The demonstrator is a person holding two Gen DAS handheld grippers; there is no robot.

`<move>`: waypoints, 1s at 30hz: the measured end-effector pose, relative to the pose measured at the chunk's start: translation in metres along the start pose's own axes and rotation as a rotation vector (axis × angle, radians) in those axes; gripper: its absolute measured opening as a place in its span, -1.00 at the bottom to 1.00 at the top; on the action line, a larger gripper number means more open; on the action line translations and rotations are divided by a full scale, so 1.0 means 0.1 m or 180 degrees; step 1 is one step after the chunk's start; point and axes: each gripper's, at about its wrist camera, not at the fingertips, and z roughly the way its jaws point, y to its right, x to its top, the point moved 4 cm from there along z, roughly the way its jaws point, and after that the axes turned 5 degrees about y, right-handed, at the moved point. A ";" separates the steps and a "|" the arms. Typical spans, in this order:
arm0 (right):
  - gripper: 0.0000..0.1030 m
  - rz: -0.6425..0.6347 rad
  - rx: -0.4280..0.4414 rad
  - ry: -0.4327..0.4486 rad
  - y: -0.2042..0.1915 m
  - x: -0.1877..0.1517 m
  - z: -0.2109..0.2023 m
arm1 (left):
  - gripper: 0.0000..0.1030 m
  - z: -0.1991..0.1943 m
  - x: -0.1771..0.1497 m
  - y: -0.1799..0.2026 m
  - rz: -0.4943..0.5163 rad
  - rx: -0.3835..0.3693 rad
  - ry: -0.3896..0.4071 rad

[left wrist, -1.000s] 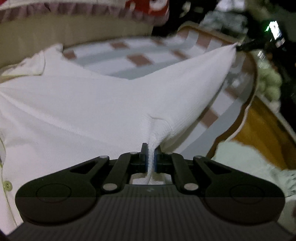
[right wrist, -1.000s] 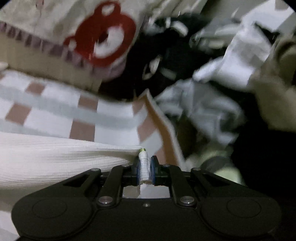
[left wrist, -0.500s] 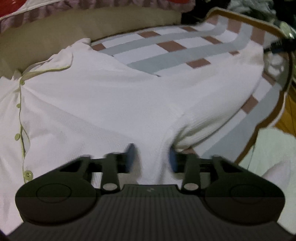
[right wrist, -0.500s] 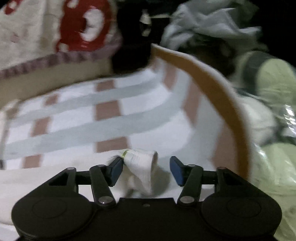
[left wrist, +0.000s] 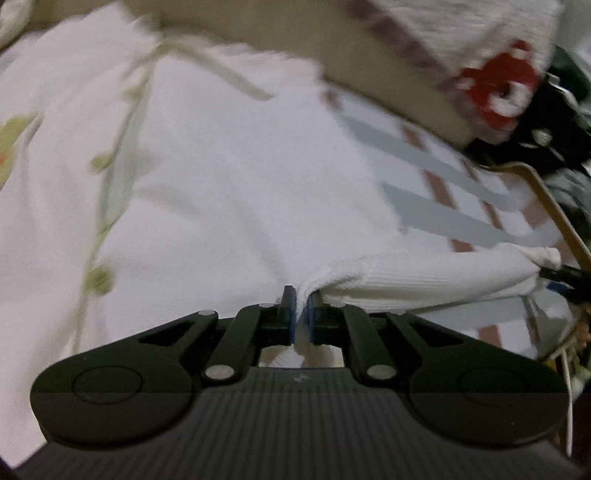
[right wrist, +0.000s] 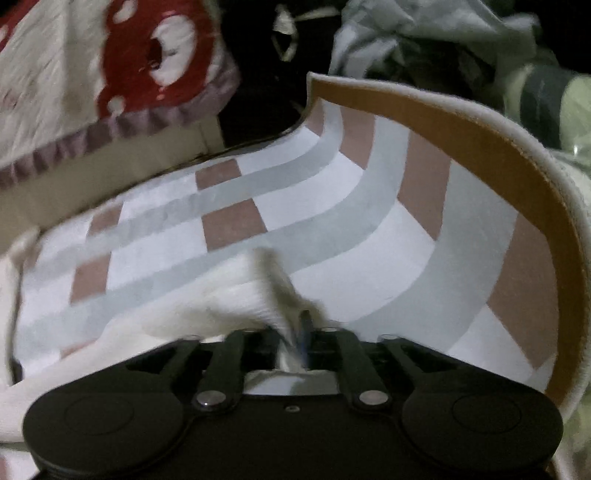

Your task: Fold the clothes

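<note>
A white button-up shirt (left wrist: 229,177) with pale green buttons lies spread on a checked mat (left wrist: 443,199). My left gripper (left wrist: 302,314) is shut on the shirt's fabric at the base of its sleeve (left wrist: 424,277). The sleeve stretches right to its cuff (left wrist: 543,254), where the other gripper's tip shows. In the right wrist view my right gripper (right wrist: 297,332) is shut on the sleeve's cuff end (right wrist: 273,291), low over the mat (right wrist: 369,236). The pinched cloth is blurred.
A cushion with a red print (right wrist: 147,59) lies behind the mat; it also shows in the left wrist view (left wrist: 495,92). The mat's brown-backed edge (right wrist: 480,140) curls up at the right. A pile of dark and pale clothes (right wrist: 443,33) lies beyond it.
Half a second ago both grippers were open over the shirt. Both have now shut on it, the left at the sleeve base, the right at the cuff. The left view has swung left.
</note>
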 end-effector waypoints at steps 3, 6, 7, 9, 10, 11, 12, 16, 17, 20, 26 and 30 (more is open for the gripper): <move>0.09 -0.0116 -0.0240 0.0083 -0.04 0.00 0.04 | -0.84 0.00 -0.09 -0.12 -0.0164 -0.0085 -0.0075; 0.14 -0.0205 -0.0425 0.0204 -0.11 -0.06 0.03 | -0.82 -0.01 -0.14 -0.23 -0.0440 -0.0205 -0.0079; 0.14 -0.0058 -0.0305 0.0175 -0.12 -0.10 0.03 | -0.82 -0.01 -0.15 -0.23 -0.0418 -0.0223 -0.0071; 0.14 0.0262 -0.0071 0.0084 -0.13 -0.20 0.04 | -0.83 -0.02 -0.18 -0.16 -0.0164 -0.0193 -0.0050; 0.14 0.0278 -0.0035 0.0068 -0.18 -0.24 0.07 | -0.83 -0.02 -0.18 -0.13 -0.0104 -0.0212 -0.0046; 0.14 0.0206 -0.0038 0.0085 -0.24 -0.28 0.10 | -0.83 -0.03 -0.19 -0.11 -0.0066 -0.0228 -0.0048; 0.17 0.0134 -0.0042 0.0102 -0.30 -0.32 0.13 | -0.83 -0.03 -0.19 -0.09 -0.0029 -0.0243 -0.0051; 0.01 -0.0155 -0.0054 0.0168 -0.55 -0.47 0.24 | -0.83 -0.10 -0.30 0.01 0.0126 -0.0292 -0.0129; -0.19 -0.0227 -0.0058 0.0185 -0.61 -0.51 0.27 | -0.83 -0.12 -0.34 0.05 0.0121 -0.0366 -0.0154; -0.95 -0.0616 -0.0081 0.0261 -0.70 -0.51 0.21 | -0.86 -0.24 -0.42 0.22 0.0165 -0.0651 -0.0195; -0.95 -0.0683 -0.0601 0.0389 -0.33 -0.43 -0.08 | -0.85 -0.35 -0.54 0.42 0.0112 -0.1019 -0.0434; -1.00 -0.0726 -0.0949 0.0473 -0.09 -0.39 -0.27 | -0.83 -0.27 -0.70 0.38 0.0204 -0.0758 -0.0674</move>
